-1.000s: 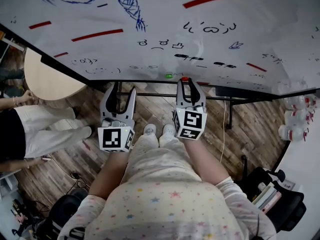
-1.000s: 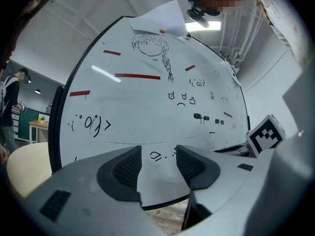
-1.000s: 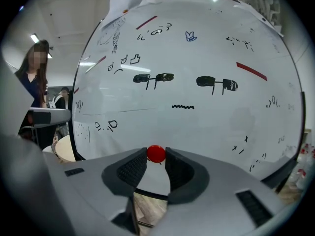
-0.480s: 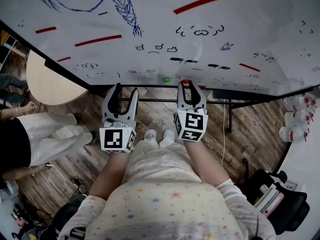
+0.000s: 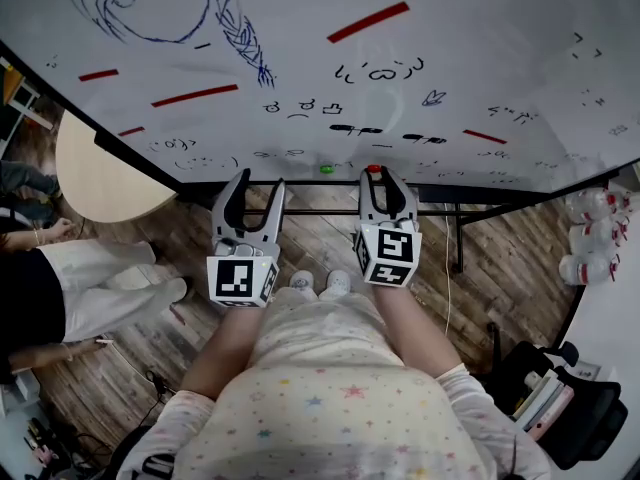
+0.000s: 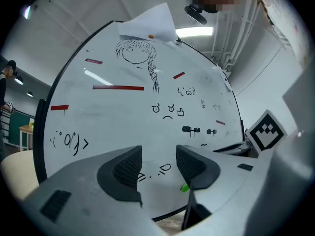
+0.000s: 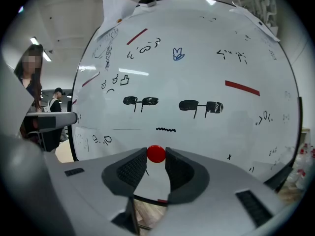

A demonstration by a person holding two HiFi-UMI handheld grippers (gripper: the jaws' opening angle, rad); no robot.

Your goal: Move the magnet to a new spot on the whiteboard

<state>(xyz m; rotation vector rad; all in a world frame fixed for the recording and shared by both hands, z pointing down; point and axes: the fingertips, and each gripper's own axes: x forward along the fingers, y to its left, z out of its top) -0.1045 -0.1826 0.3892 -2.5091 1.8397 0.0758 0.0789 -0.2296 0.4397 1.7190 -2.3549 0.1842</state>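
Observation:
A small red magnet (image 7: 156, 154) sits between the tips of my right gripper (image 7: 156, 163), which is shut on it close against the whiteboard (image 7: 197, 58). In the head view the red magnet (image 5: 374, 169) shows at the right gripper (image 5: 378, 177) near the whiteboard's (image 5: 300, 48) lower edge. My left gripper (image 5: 258, 182) is open and holds nothing. A green magnet (image 5: 327, 169) sticks to the board between the two grippers. In the left gripper view the green magnet (image 6: 184, 187) peeks out beside the right jaw of the left gripper (image 6: 158, 162).
The board carries drawings, red strips and a sheet of paper (image 6: 152, 26) at its top. A person in white trousers (image 5: 90, 278) stands at the left beside a round table (image 5: 100, 163). The board's stand bar (image 5: 470, 206) and bags (image 5: 545, 398) are at the right.
The right gripper, with the red magnet, has shifted a little to the right along the board's lower edge, away from the green magnet. The left gripper stays open.

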